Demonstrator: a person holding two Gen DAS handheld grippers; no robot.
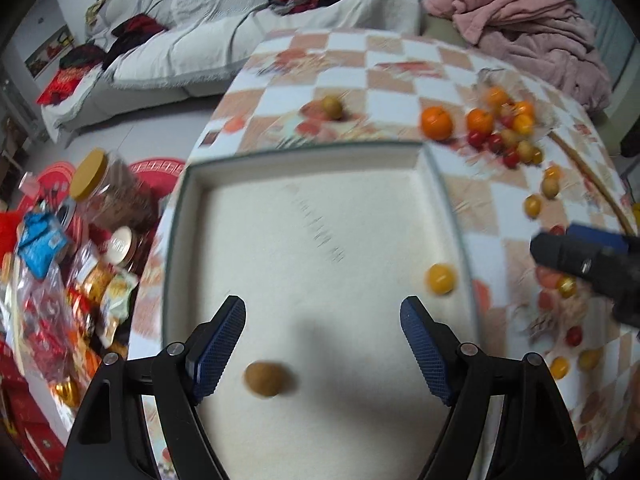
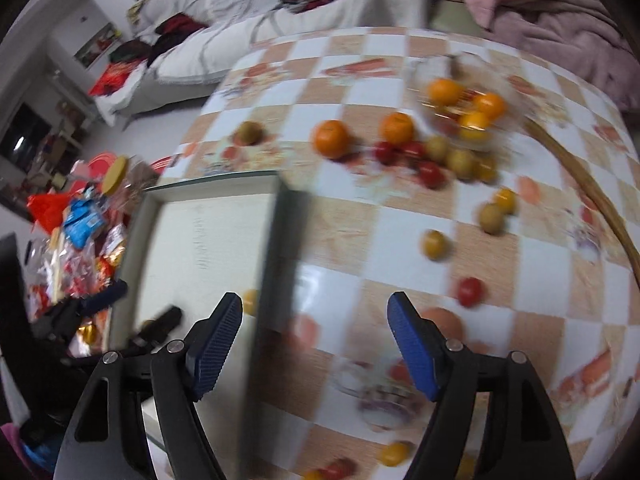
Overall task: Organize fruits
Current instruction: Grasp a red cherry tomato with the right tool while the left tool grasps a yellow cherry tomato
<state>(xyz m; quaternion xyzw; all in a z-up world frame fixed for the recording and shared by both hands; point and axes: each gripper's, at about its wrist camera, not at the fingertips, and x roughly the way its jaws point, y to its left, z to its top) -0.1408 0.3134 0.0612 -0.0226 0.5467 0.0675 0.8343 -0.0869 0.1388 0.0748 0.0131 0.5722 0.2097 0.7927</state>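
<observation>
My left gripper (image 1: pixel 322 304) stands open above a white tray (image 1: pixel 304 152) with a dark rim. A brown round fruit (image 1: pixel 264 380) lies loose on the tray floor near the left pad, untouched. A yellow fruit (image 1: pixel 440 279) rests by the tray's right wall. My right gripper (image 2: pixel 316 312) is open over the tray's right wall (image 2: pixel 280 216) and the chequered tablecloth, with nothing between its pads; it also shows at the right edge of the left wrist view. Two oranges (image 2: pixel 331 139) and a heap of small red, yellow and brown fruits (image 2: pixel 448 156) lie beyond.
A lone brown fruit (image 1: pixel 332 107) sits past the tray. A thin wooden hoop (image 2: pixel 592 192) curves along the table's right side. Snack packs and a jar (image 1: pixel 104 192) crowd the floor at left. A sofa and a pink blanket (image 1: pixel 520 12) lie behind the table.
</observation>
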